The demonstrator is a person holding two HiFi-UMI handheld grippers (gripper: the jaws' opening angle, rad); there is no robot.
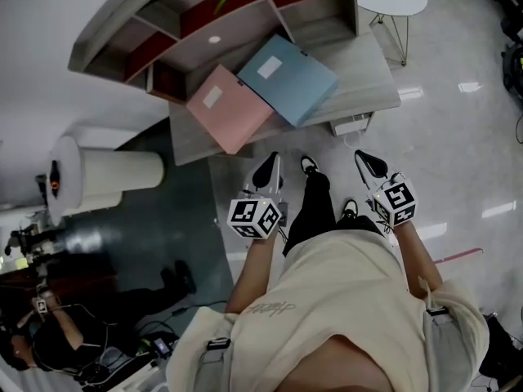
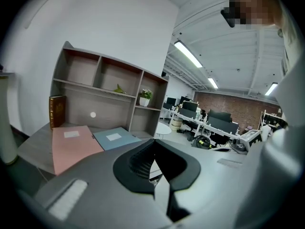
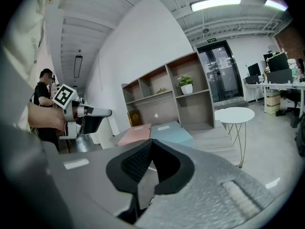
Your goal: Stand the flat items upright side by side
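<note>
Head view: the pink folder (image 1: pixel 229 109) and blue folder (image 1: pixel 288 78) lie flat side by side on the counter (image 1: pixel 372 92), with the left gripper (image 1: pixel 272 162) and right gripper (image 1: pixel 362 158) short of its edge. Left gripper view: the fingers (image 2: pixel 136 163) are pressed together, holding nothing. Right gripper view: likewise closed and empty.

No text can be read. The white labels (image 1: pixel 212 97) on the pink folder (image 1: pixel 233 117) and blue folder (image 1: pixel 294 84) are too small, the shirt print (image 1: pixel 274 307) blurred, the green sign (image 3: pixel 212 40) over the door (image 3: pixel 221 75) tiny.
</note>
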